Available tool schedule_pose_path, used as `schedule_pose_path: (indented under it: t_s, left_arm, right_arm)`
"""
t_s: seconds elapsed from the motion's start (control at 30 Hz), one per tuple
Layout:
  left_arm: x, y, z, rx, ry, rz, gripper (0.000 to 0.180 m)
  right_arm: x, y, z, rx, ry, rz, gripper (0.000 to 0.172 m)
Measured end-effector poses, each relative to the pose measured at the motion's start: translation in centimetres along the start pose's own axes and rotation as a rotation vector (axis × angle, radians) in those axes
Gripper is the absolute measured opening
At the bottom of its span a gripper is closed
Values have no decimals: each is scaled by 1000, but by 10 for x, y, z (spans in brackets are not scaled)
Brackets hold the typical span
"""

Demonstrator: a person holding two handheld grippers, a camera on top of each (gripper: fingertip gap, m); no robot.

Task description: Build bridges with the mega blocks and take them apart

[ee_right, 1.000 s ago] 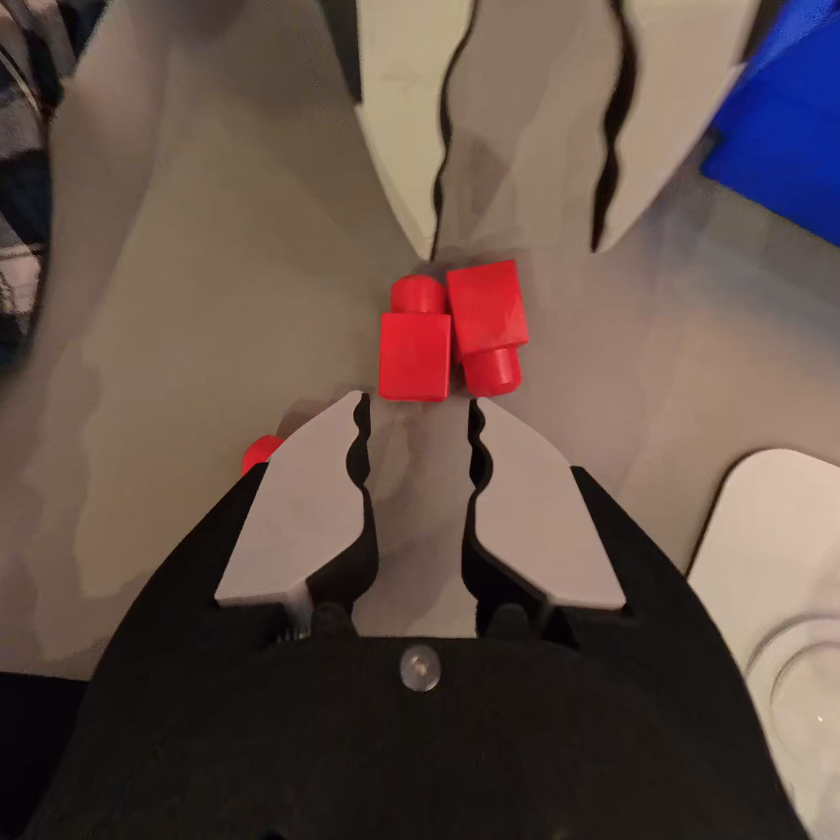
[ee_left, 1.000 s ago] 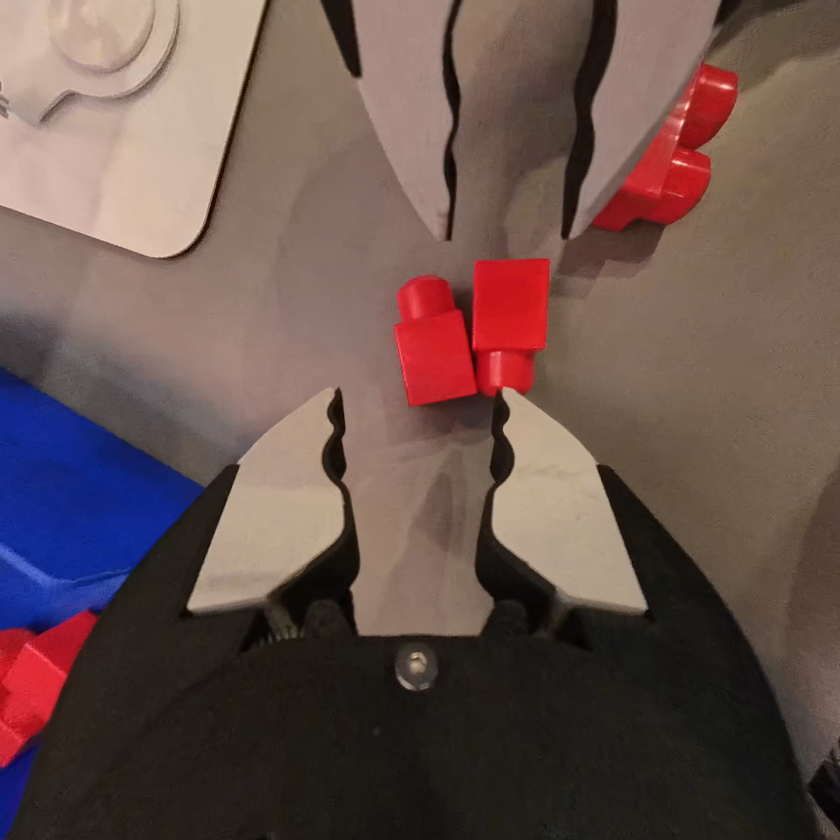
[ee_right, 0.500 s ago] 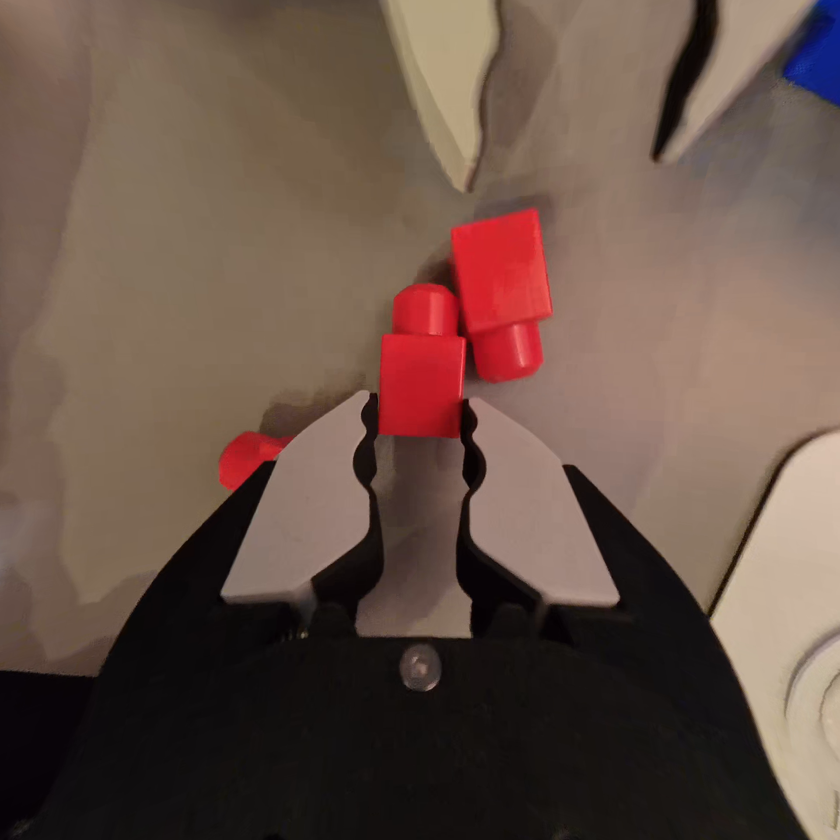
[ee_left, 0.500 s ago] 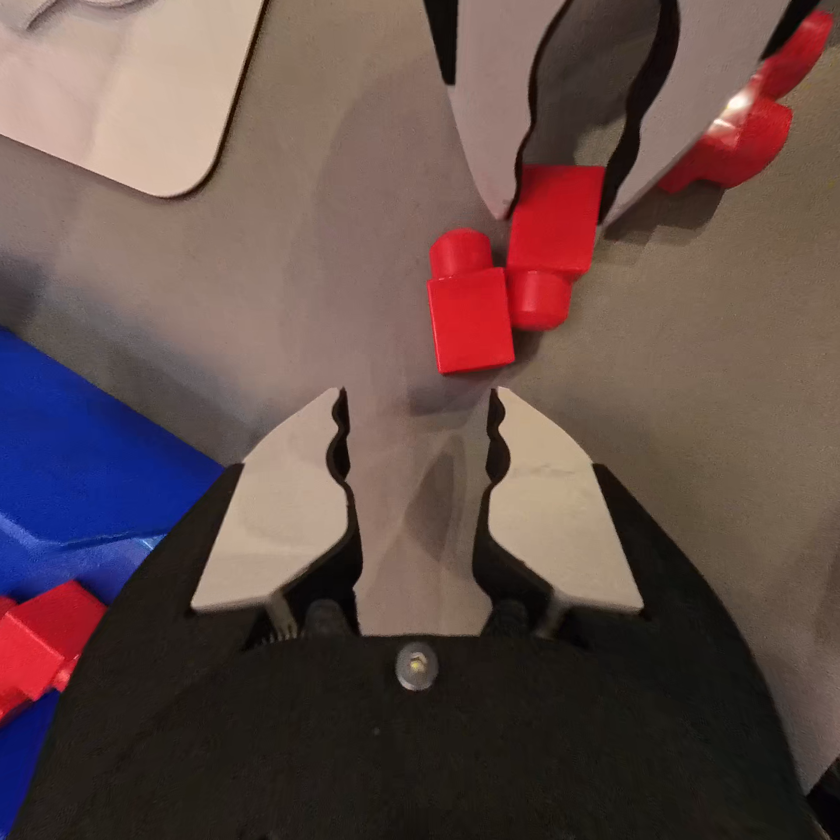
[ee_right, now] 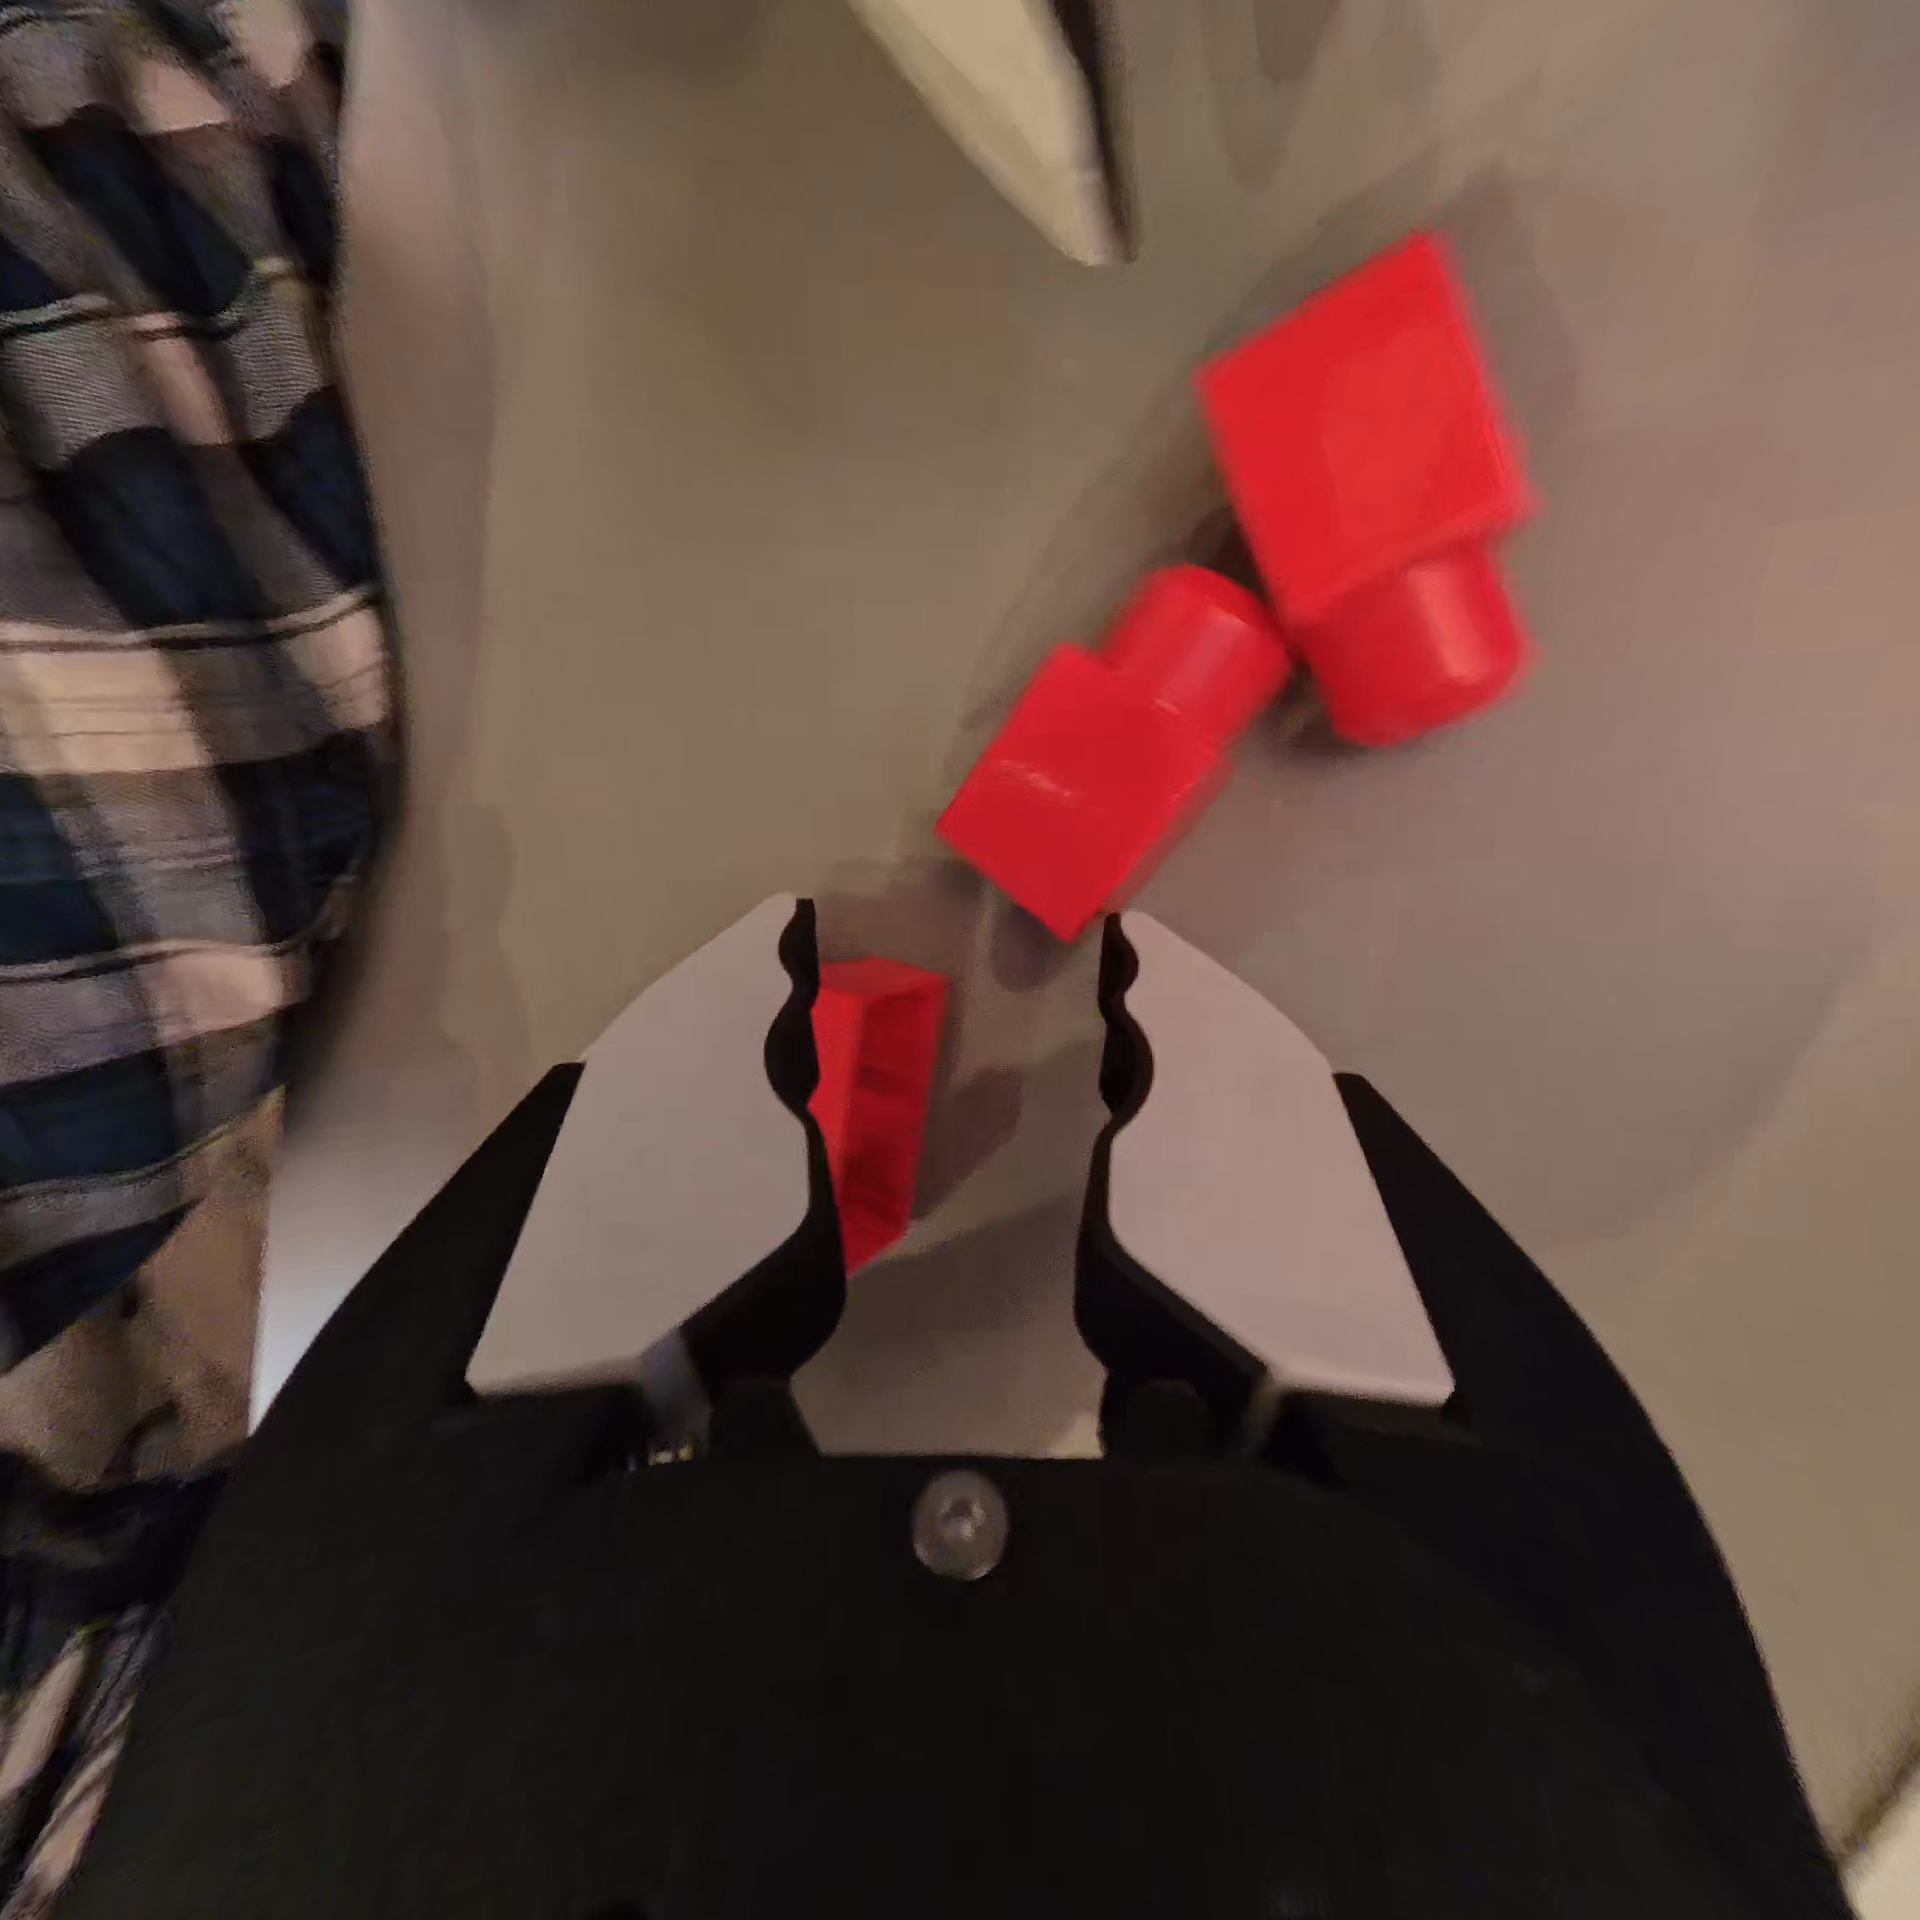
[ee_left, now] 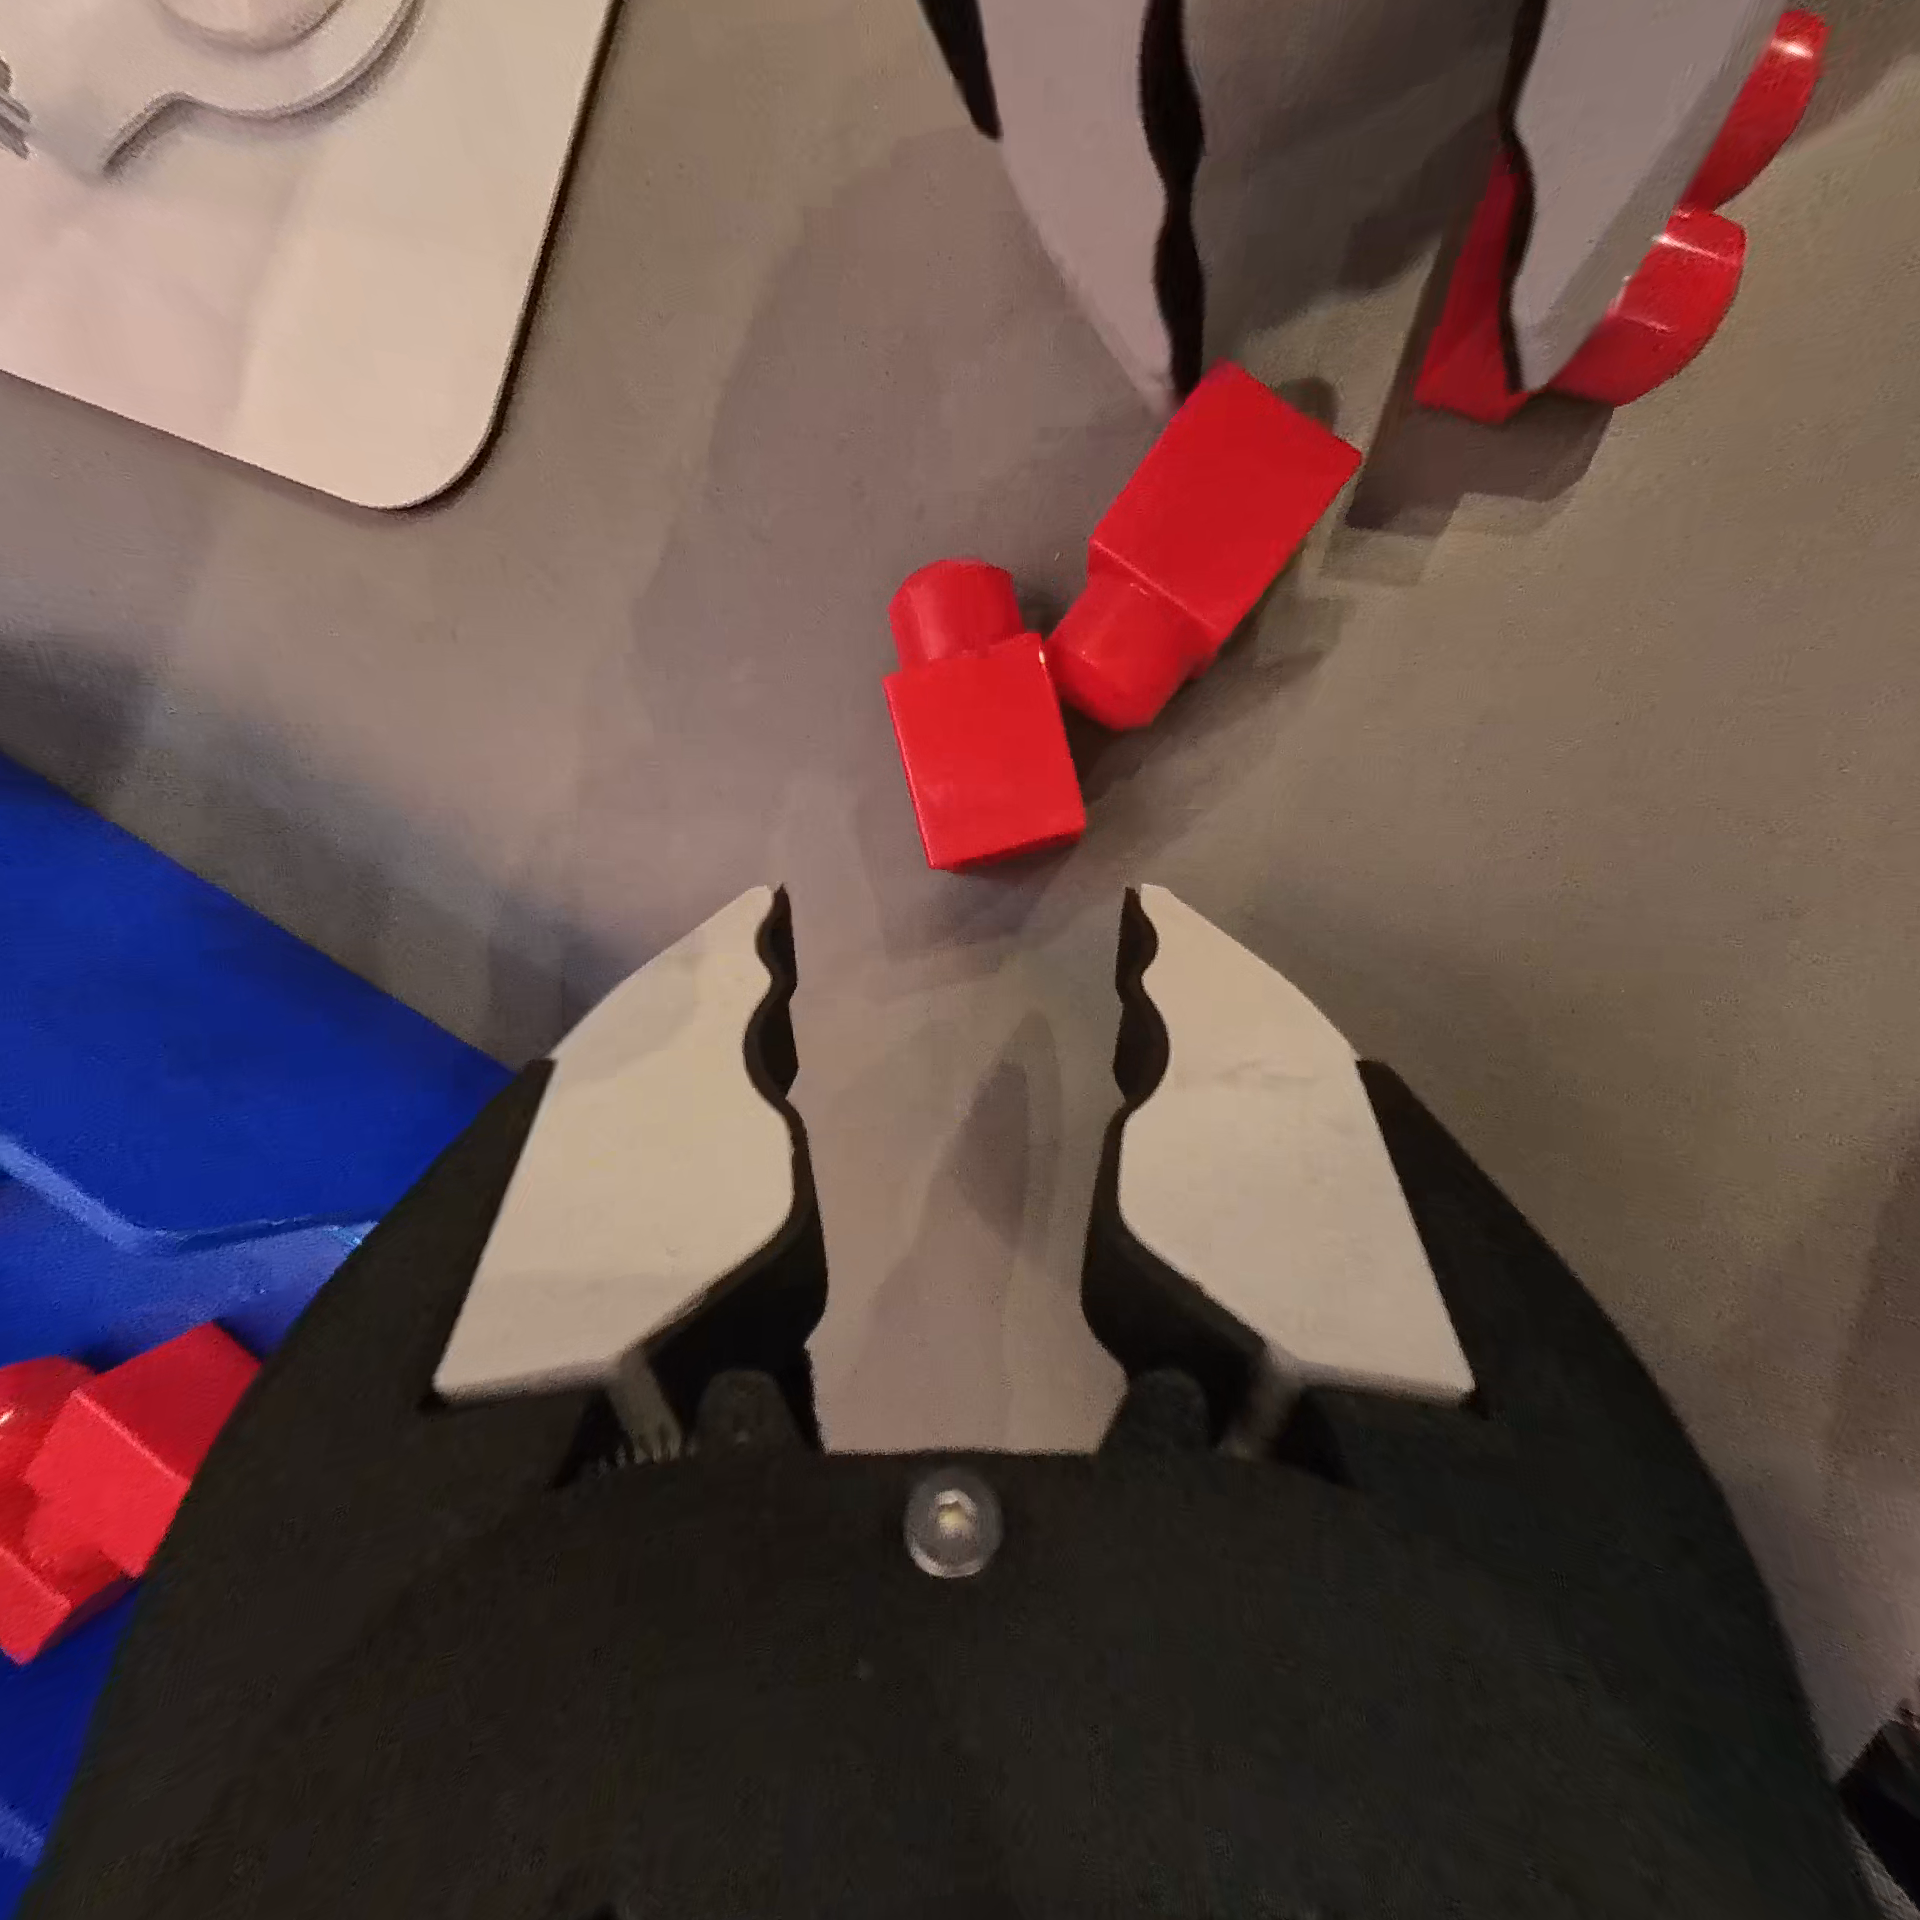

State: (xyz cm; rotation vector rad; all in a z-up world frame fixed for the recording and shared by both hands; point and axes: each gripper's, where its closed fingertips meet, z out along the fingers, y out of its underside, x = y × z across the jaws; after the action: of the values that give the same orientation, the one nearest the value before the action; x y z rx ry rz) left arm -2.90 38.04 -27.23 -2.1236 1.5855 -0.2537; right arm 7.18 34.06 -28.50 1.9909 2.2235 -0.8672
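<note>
Both claws gape, empty; right gripper risks nudging the loose red blocks further apart.

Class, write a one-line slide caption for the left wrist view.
Open left gripper hovers over a grey table, just short of two single-stud red blocks lying touching.

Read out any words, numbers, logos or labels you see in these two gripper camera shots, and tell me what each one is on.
There is no readable writing in either view.
The red blocks carry no lettering.
The blue bin shows no label.
The pale board has only a raised shape and a dark mark cut off at its left edge, too little to read.
The grippers' grey fingers are unmarked.
</note>
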Motion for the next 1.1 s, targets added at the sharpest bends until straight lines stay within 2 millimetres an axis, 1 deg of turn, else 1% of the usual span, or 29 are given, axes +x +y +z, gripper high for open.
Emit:
schedule_pose_path:
  t_s: [0.03, 0.07, 0.1, 0.13, 0.17, 0.27, 0.37, 0.47, 0.53, 0.63, 0.7, 0.8, 0.9, 1.0, 1.1]
  left_arm:
    - [-1, 1, -1, -2, -5, 2, 59]
    - [-1, 1, -1, -2, -5, 1, 59]
    - [0, 0, -2, 1, 2, -1, 59]
    - [0, 0, -3, 7, 6, -4, 59]
    - [2, -1, -3, 12, 13, -4, 60]
    - [13, -3, -7, 38, 65, -5, 64]
    - [28, -8, -8, 57, 100, -5, 75]
    - [26, -4, 2, 11, 17, 40, 89]
    - [31, -2, 11, 2, 47, 41, 94]
    - [30, 1, 25, -3, 103, 2, 103]
    - [31, -3, 31, 14, 129, 12, 106]
    - [35, -13, 36, 40, 151, 79, 106]
    - [48, -23, 41, 53, 218, 126, 100]
    - [57, -28, 47, 45, 231, 206, 102]
    - [56, -32, 42, 62, 225, 234, 103]
  right_arm:
    - [-16, -4, 3, 3, -73, -34, 53]
    - [-37, -13, 3, 43, -170, -91, 53]
    - [-54, -24, -1, 100, -241, -135, 51]
    - [-61, -32, -6, 141, -263, -145, 50]
    - [-60, -34, -9, 154, -254, -141, 50]
    - [-43, -25, -14, 144, -197, -109, 50]
    - [-27, -19, -20, 143, -134, -77, 49]
    - [-19, -14, -22, 129, -95, -61, 48]
    - [-21, -11, -18, 102, -100, -71, 48]
    - [-24, -8, -9, 59, -104, -91, 48]
    - [-24, -7, -8, 54, -108, -93, 47]
    - [-24, -6, -9, 56, -109, -100, 47]
    - [-24, -8, -11, 69, -106, -99, 46]
    - [-23, -7, -14, 73, -99, -101, 46]
    - [-22, -8, -16, 84, -93, -99, 46]
